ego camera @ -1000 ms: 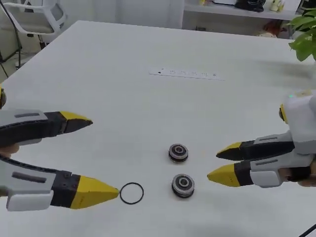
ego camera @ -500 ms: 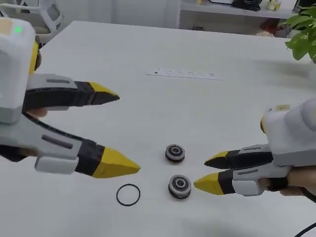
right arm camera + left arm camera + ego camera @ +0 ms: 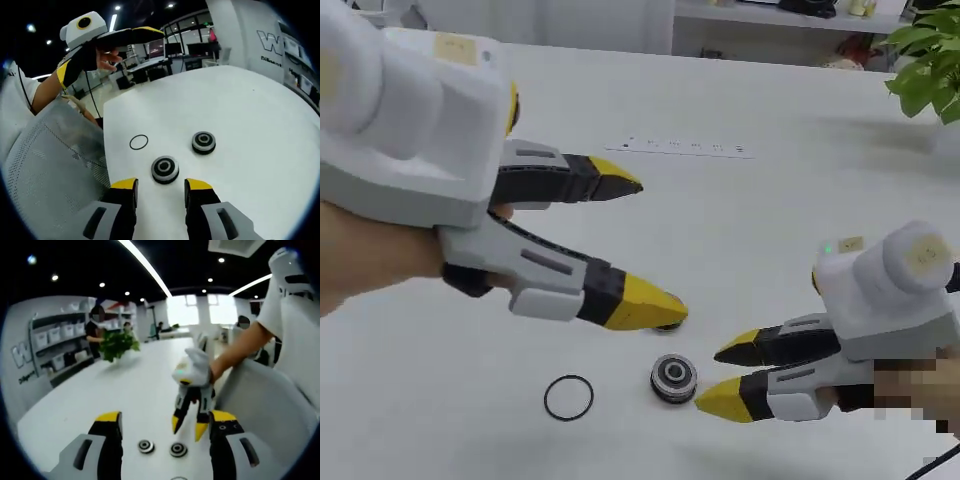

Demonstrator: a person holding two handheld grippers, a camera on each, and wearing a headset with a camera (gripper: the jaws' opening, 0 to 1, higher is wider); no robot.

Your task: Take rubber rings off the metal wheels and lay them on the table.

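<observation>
You are holding your right gripper (image 3: pixel 708 378) open and empty just beside the near wheel (image 3: pixel 674 376), your left gripper (image 3: pixel 662 248) gaping wide opposite.

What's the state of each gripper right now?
Left gripper: open, holding nothing.
Right gripper: open, empty, jaws just short of the nearer metal wheel.

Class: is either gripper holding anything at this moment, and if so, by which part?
Nothing is held. The left gripper is open above the table; the right gripper is open, just short of the nearer wheel.
</observation>
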